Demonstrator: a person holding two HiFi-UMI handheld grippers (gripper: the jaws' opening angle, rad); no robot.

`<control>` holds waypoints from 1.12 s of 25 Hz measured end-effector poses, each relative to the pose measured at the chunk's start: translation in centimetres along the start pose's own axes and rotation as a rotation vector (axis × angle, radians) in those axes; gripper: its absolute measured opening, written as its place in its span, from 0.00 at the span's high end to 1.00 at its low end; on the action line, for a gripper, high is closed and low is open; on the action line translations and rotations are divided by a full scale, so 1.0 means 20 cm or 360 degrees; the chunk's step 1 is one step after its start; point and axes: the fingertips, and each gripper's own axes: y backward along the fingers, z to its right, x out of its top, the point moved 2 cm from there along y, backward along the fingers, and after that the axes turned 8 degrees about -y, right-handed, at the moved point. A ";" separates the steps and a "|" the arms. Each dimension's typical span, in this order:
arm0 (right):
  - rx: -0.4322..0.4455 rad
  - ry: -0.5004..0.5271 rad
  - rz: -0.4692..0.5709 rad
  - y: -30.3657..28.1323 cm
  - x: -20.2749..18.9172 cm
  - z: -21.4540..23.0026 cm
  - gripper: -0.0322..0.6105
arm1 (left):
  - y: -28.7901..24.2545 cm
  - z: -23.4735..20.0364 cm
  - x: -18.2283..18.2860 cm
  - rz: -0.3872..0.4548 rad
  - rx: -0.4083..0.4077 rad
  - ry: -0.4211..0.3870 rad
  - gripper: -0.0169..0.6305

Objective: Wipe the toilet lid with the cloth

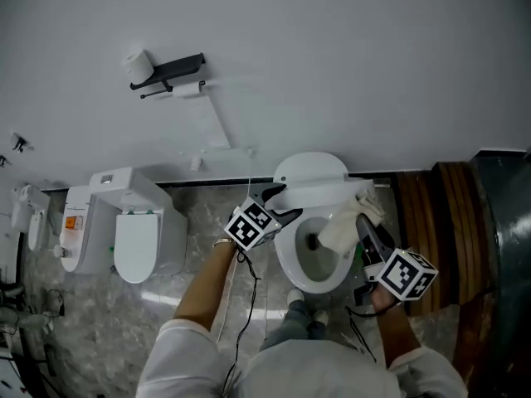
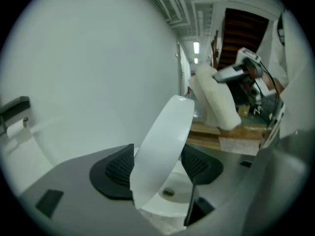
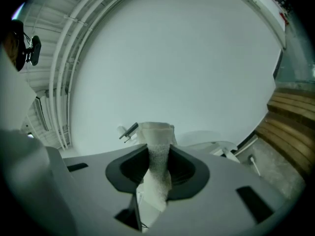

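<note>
White cloth (image 3: 156,151) is pinched in the right gripper (image 3: 157,168), whose jaws are closed on it. Its free end droops over the open bowl (image 1: 309,264), just ahead of that gripper. The left gripper (image 2: 158,163) is clamped on the rim of the lid (image 2: 165,132), which stands tilted up off the bowl. The cloth sits just past the lid's far edge, and I cannot tell whether the 2 touch.

Well to the left of the left gripper stands a 2nd white toilet unit (image 1: 124,230), with an orange label (image 1: 73,220) too small to read. On the wall (image 1: 348,56) ahead of both grippers is a black paper holder (image 1: 170,69) with a strip of paper hanging from it. Just right of the right gripper are dark wooden slats (image 1: 436,222). A thin cable (image 1: 249,297) trails behind the left gripper above the marble floor (image 1: 91,322).
</note>
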 end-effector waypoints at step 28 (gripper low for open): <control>-0.0442 -0.0038 -0.0493 0.25 -1.08 0.94 0.80 | -0.36 1.49 -1.53 -0.0480 -0.0118 -0.0014 0.50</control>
